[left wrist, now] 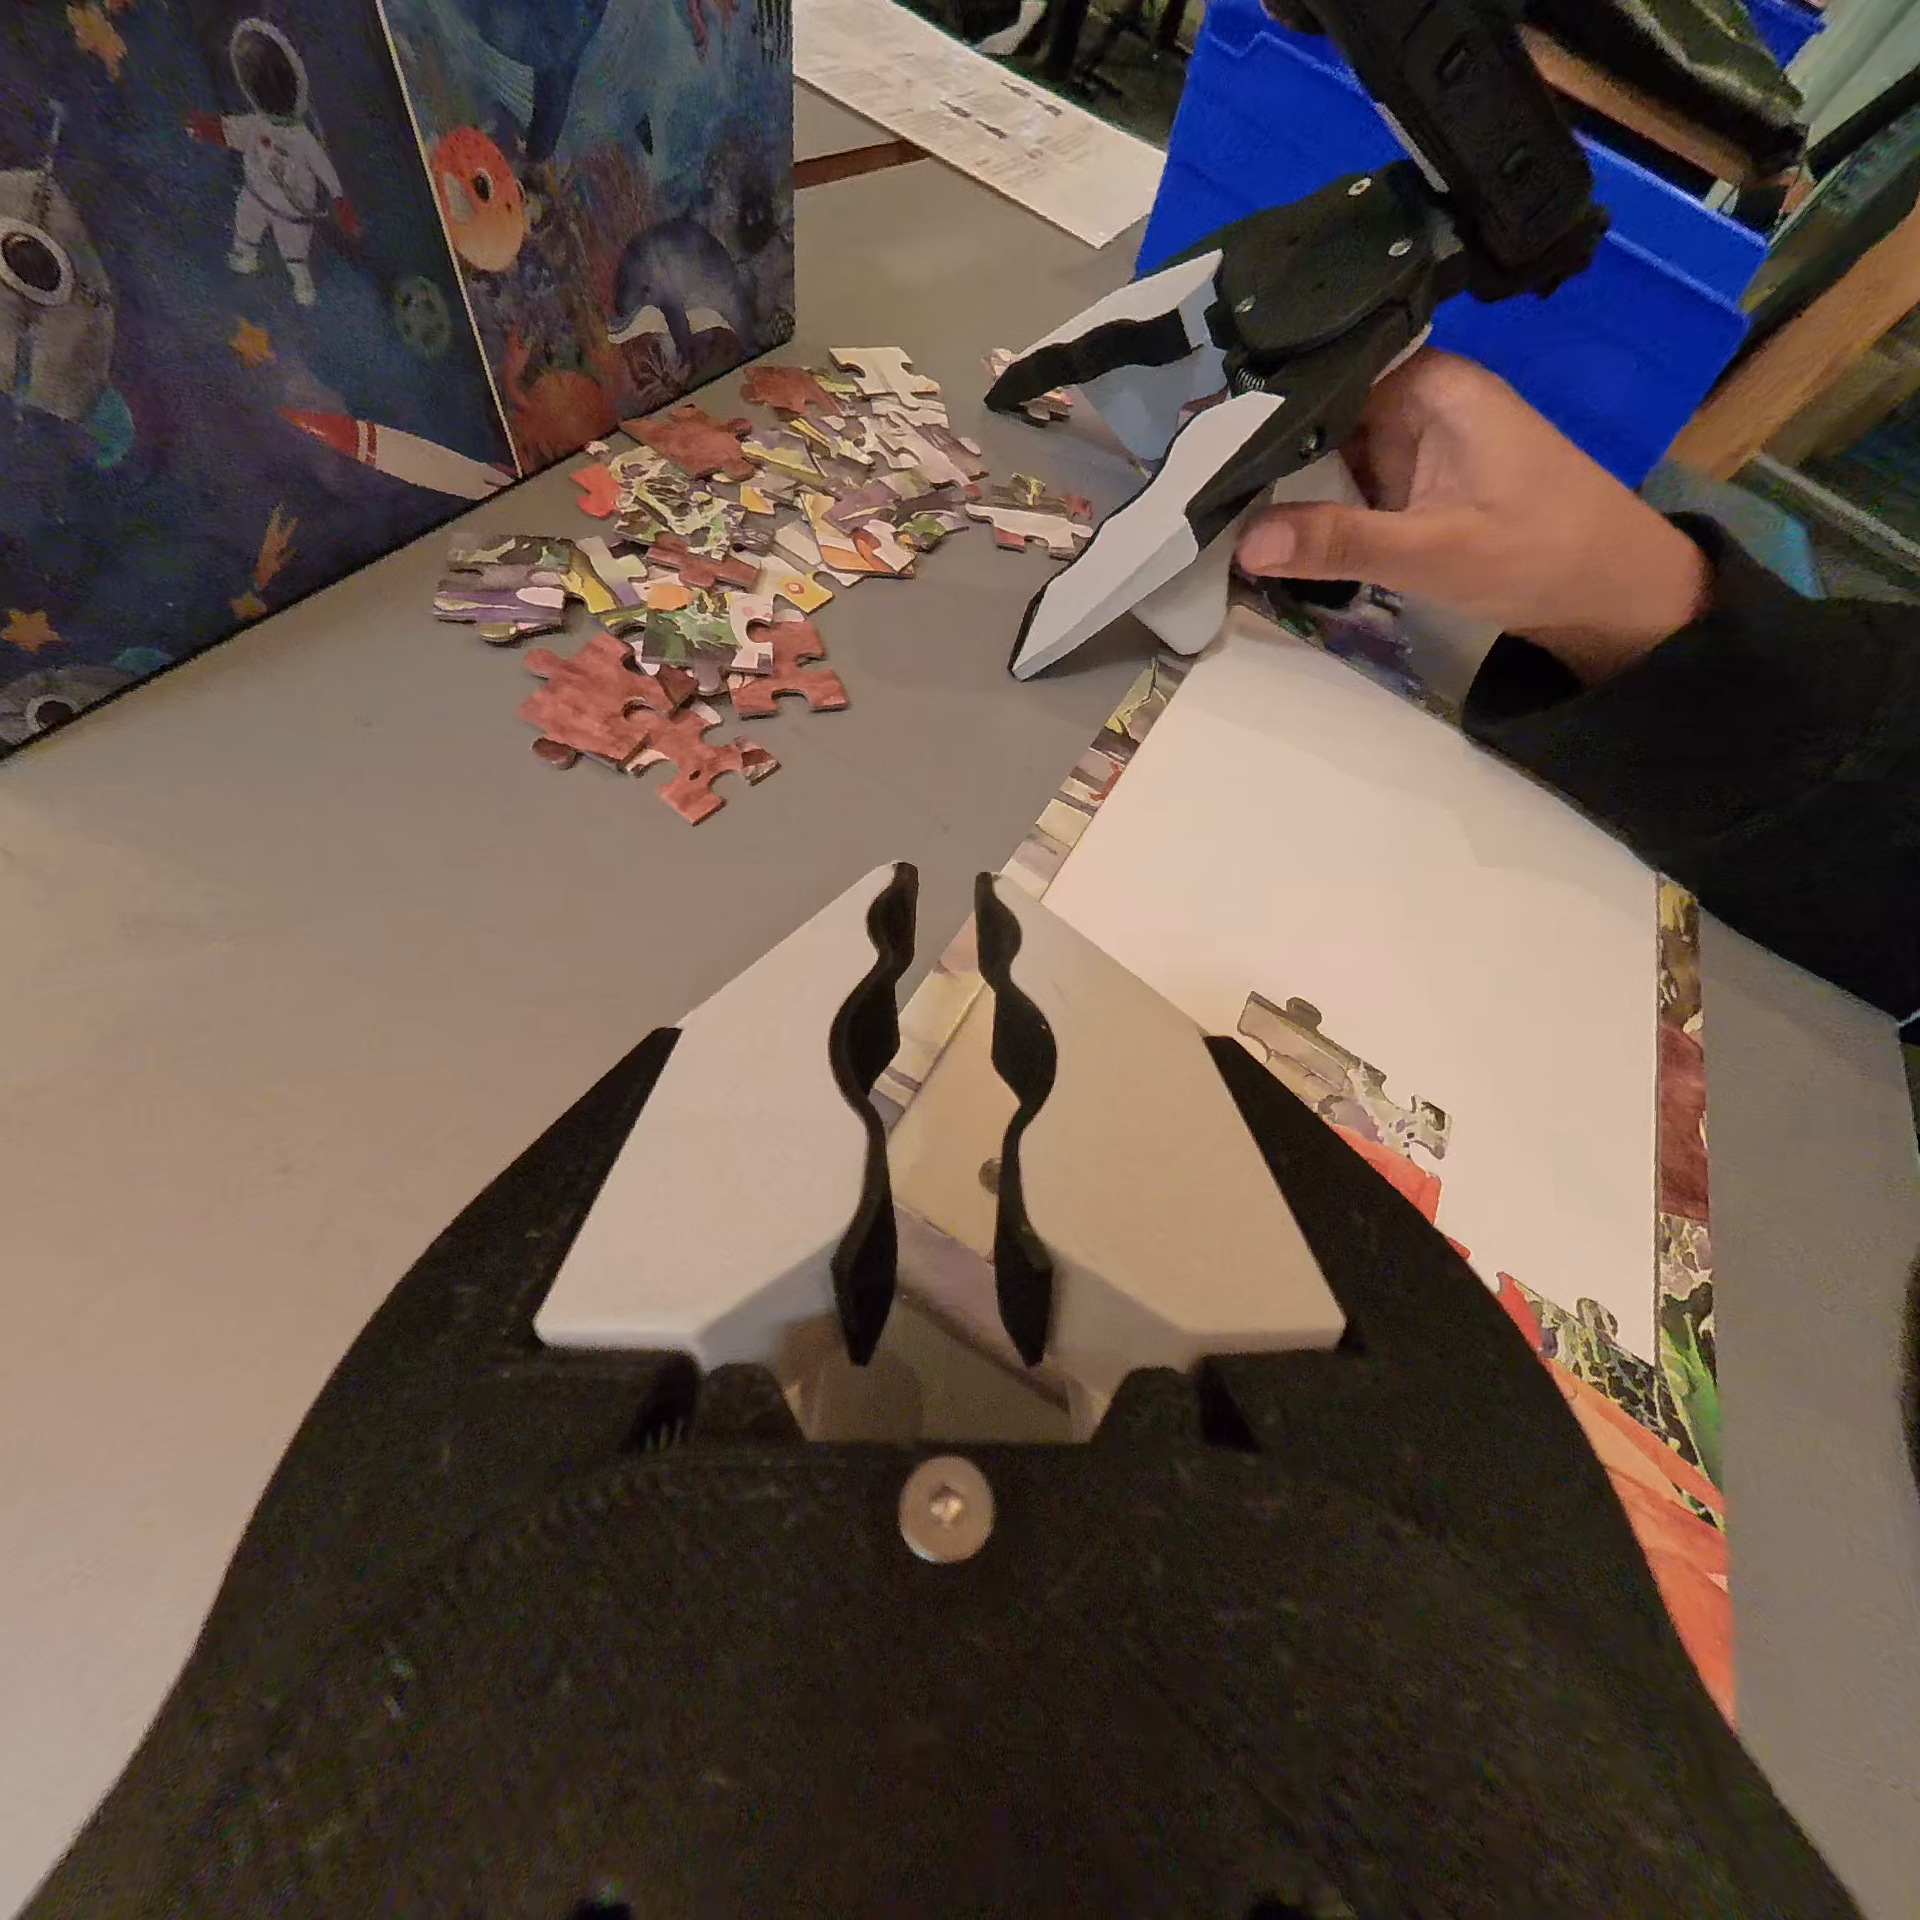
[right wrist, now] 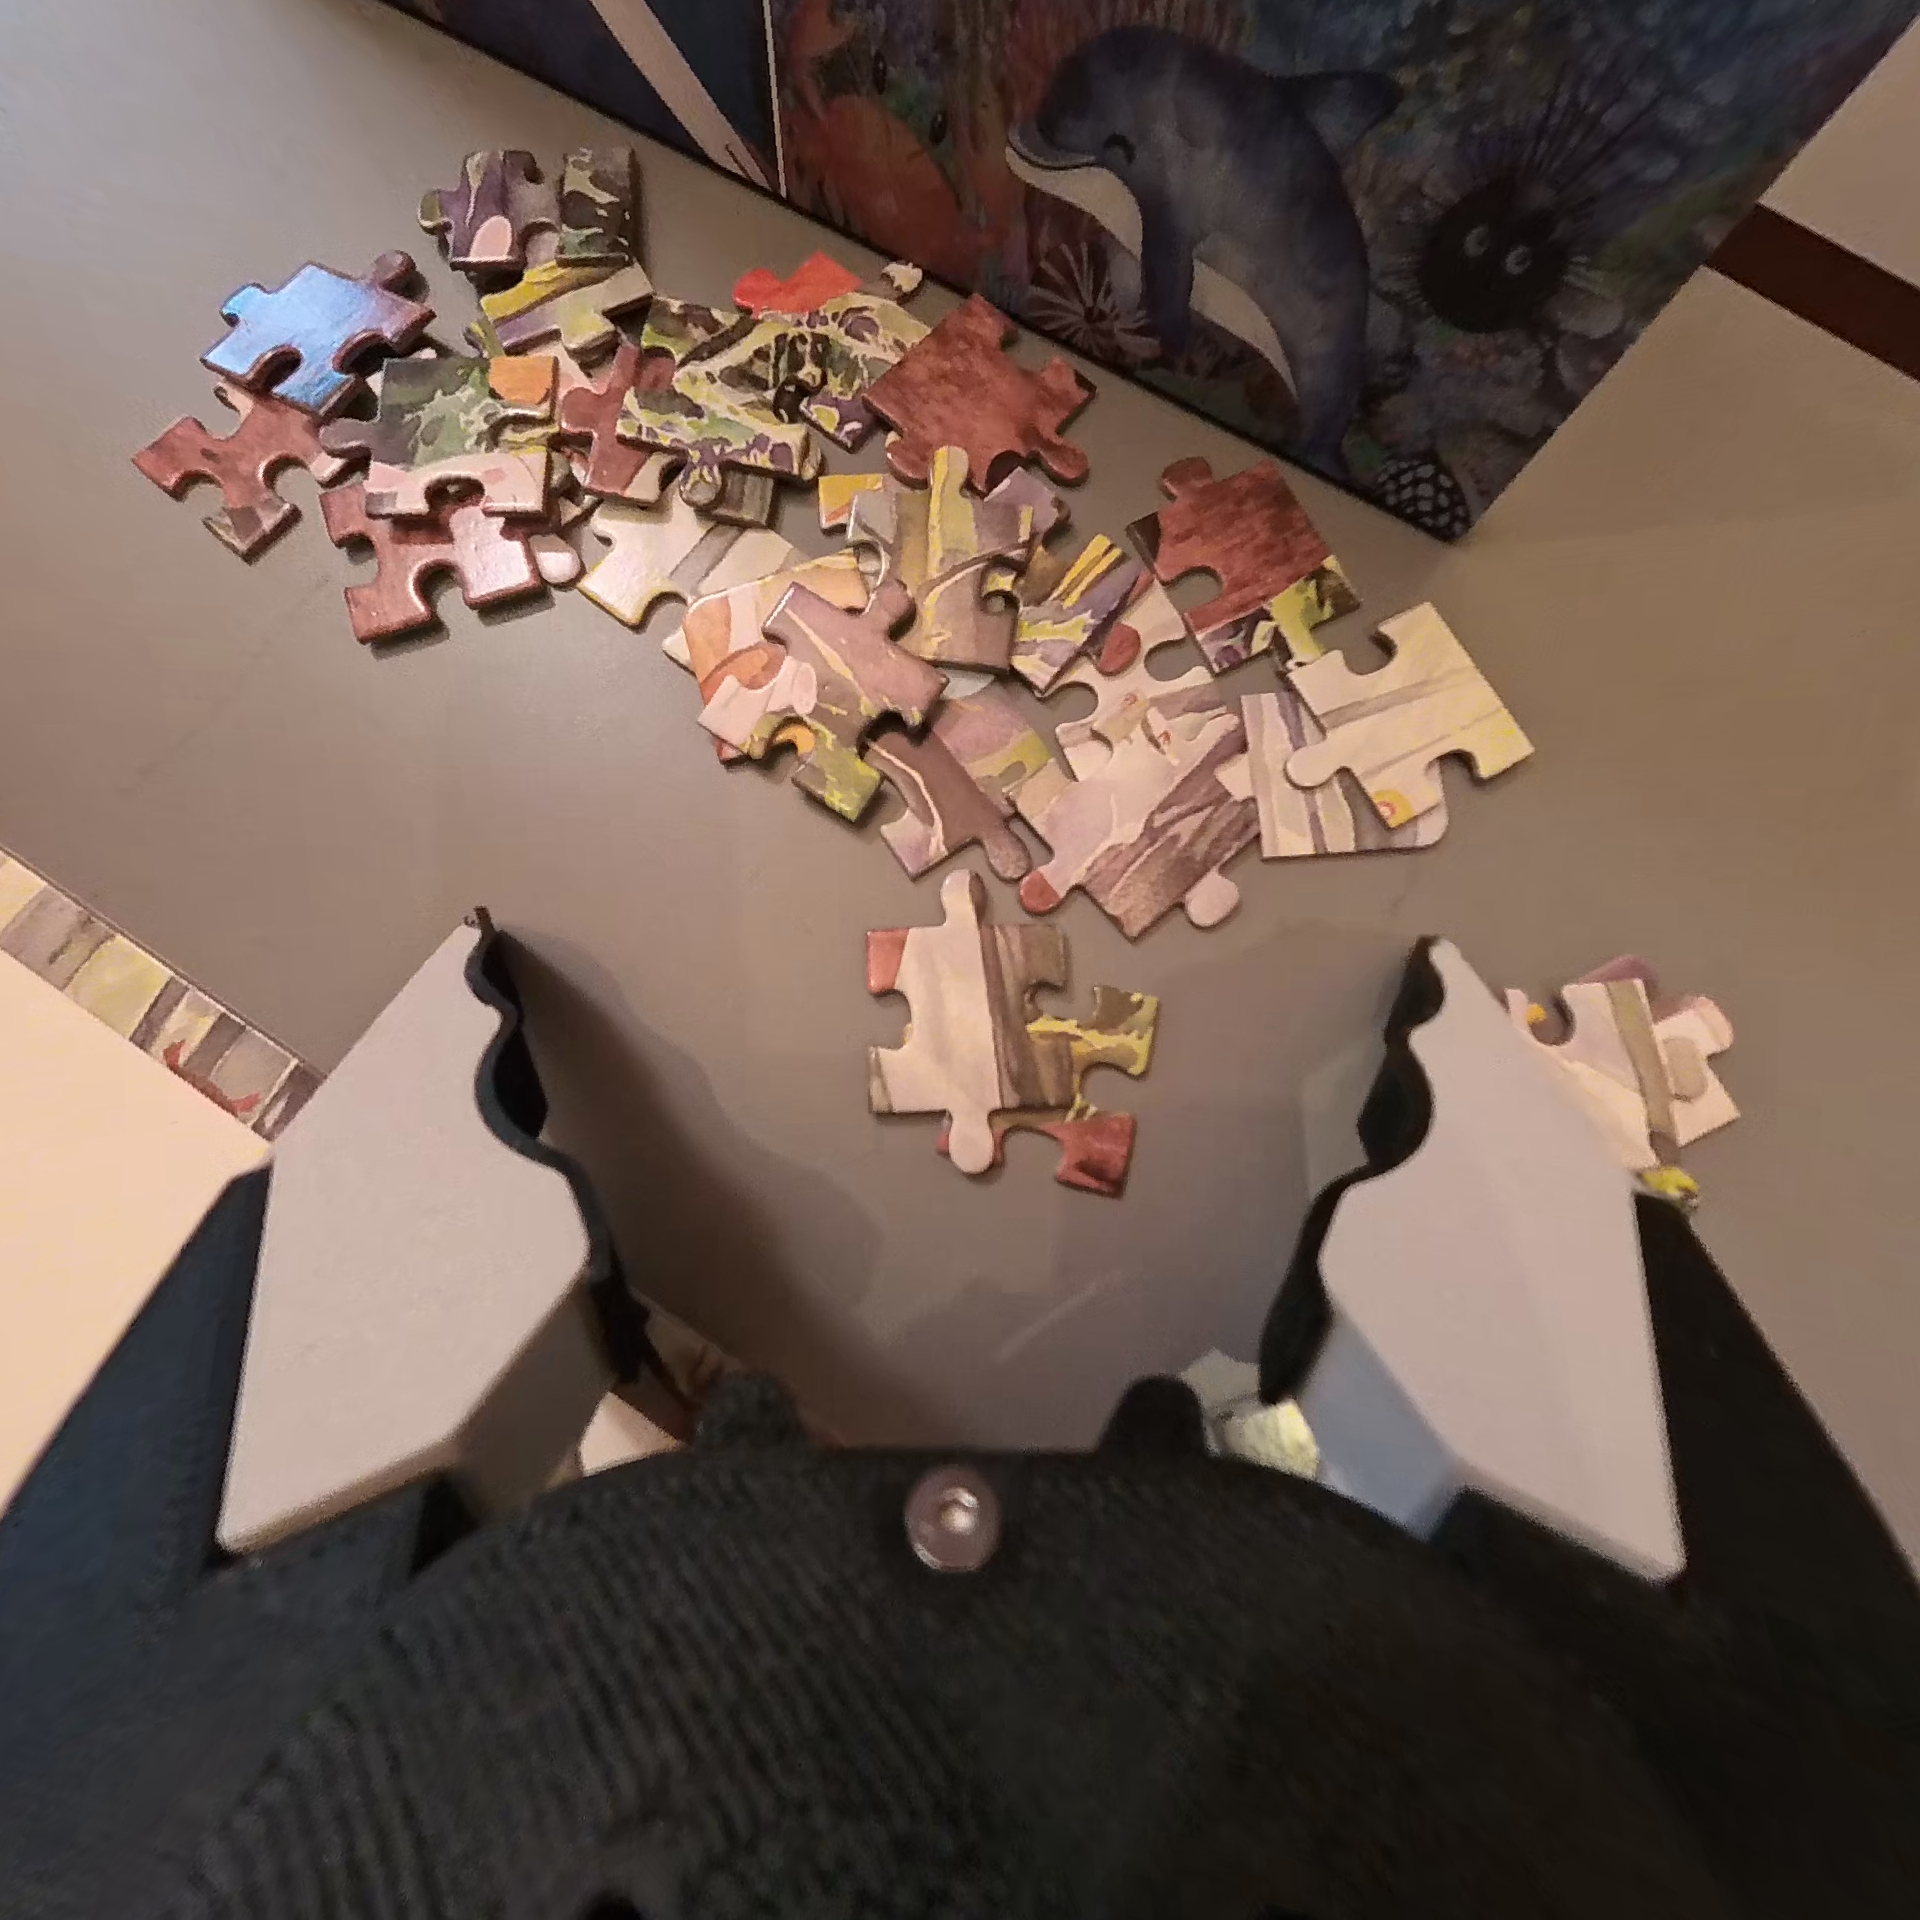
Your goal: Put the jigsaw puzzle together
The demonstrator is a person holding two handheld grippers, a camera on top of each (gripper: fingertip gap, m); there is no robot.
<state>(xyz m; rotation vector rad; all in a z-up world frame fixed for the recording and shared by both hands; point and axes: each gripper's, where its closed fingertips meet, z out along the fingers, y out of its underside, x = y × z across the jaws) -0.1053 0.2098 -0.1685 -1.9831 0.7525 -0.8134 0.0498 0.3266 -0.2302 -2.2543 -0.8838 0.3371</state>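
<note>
A pile of loose jigsaw pieces (left wrist: pixel 717 540) lies on the grey table; it also shows in the right wrist view (right wrist: pixel 831 520). The white puzzle tray (left wrist: pixel 1351 883) has a printed border, and a few joined pieces (left wrist: pixel 1340 1070) lie at its near right. My left gripper (left wrist: pixel 940 881) hovers over the tray's left edge, its jaws almost together and nothing between them. My right gripper (right wrist: pixel 951 935) is wide open just above a single loose piece (right wrist: pixel 1003 1049). It also shows in the left wrist view (left wrist: pixel 1006 535), held by a hand (left wrist: pixel 1455 520).
A tall picture box (left wrist: pixel 260 312) stands behind the pile, close to it in the right wrist view (right wrist: pixel 1247 208). Another loose piece (right wrist: pixel 1642 1060) lies by my right finger. A blue bin (left wrist: pixel 1455 208) and a paper sheet (left wrist: pixel 977 114) are at the back right. From my right tips it is roughly 4 cm to the loose piece (right wrist: pixel 1642 1060); from my left, 30 cm.
</note>
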